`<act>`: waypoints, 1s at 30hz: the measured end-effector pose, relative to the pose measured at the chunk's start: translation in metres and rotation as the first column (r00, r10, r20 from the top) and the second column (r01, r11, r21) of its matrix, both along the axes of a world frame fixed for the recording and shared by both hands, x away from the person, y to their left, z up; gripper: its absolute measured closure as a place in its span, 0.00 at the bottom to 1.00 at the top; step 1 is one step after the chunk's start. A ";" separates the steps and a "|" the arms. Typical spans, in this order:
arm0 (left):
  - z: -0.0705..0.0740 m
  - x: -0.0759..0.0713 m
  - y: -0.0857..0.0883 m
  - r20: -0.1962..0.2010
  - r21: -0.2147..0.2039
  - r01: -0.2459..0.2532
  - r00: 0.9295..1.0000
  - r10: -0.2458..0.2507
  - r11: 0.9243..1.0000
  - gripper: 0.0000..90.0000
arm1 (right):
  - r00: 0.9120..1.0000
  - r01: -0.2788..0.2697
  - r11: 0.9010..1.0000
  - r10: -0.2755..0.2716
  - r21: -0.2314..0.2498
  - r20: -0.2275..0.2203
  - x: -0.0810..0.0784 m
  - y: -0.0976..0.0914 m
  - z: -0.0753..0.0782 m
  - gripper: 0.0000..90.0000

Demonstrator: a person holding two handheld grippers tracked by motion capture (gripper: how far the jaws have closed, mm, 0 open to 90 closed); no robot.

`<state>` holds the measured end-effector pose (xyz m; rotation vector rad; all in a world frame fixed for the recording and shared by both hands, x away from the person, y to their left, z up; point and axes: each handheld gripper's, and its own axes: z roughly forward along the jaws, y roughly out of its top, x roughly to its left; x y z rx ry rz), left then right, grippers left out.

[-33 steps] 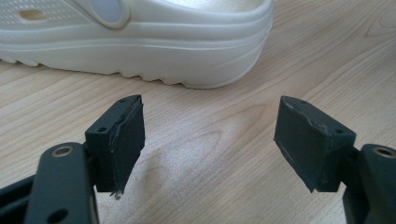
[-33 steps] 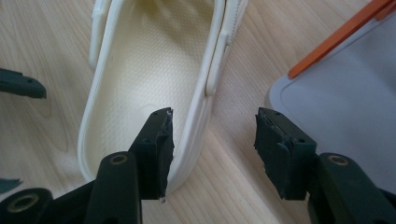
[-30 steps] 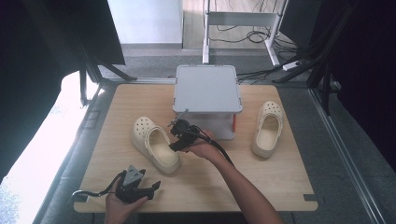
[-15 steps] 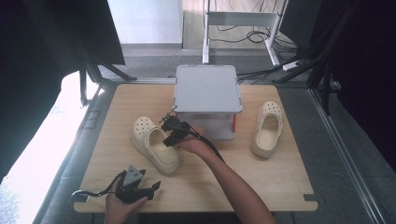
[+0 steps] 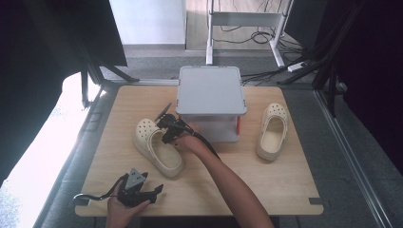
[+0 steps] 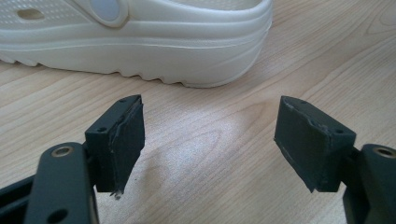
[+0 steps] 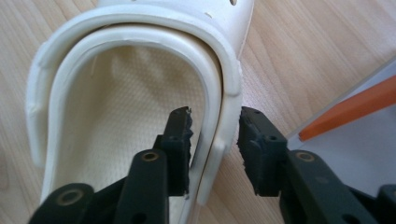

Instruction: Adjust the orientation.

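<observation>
Straddling the side wall of the cream clog [image 7: 126,93] left of the grey box [image 5: 211,90], my right gripper [image 7: 215,140] has been closing, not yet pinching. Light, bendy foam; rim suits.

A light wooden counter [image 5: 285,190] carried everything. On it lay a cream clog [image 5: 157,147] left of centre and a second cream clog [image 5: 272,130] near the right edge, well apart. Between them, toward the far edge, stood a grey box-like stand [image 5: 211,97].
</observation>
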<state>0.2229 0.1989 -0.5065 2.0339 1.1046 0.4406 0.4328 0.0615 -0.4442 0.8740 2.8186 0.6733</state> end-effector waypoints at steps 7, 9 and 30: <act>0.000 0.000 0.000 0.000 0.004 -0.001 1.000 0.001 1.000 0.28 | 0.998 0.044 0.999 -0.044 0.014 -0.040 0.003 0.003 -0.005 0.83; 0.000 0.000 0.000 0.000 0.005 -0.001 1.000 0.001 1.000 0.28 | 0.997 0.063 0.998 -0.061 0.025 -0.057 0.004 0.002 -0.005 0.84; 0.000 0.000 0.000 0.000 0.020 -0.005 1.000 0.005 1.000 0.28 | 0.998 0.060 0.990 -0.055 0.131 -0.039 -0.028 -0.042 0.018 0.86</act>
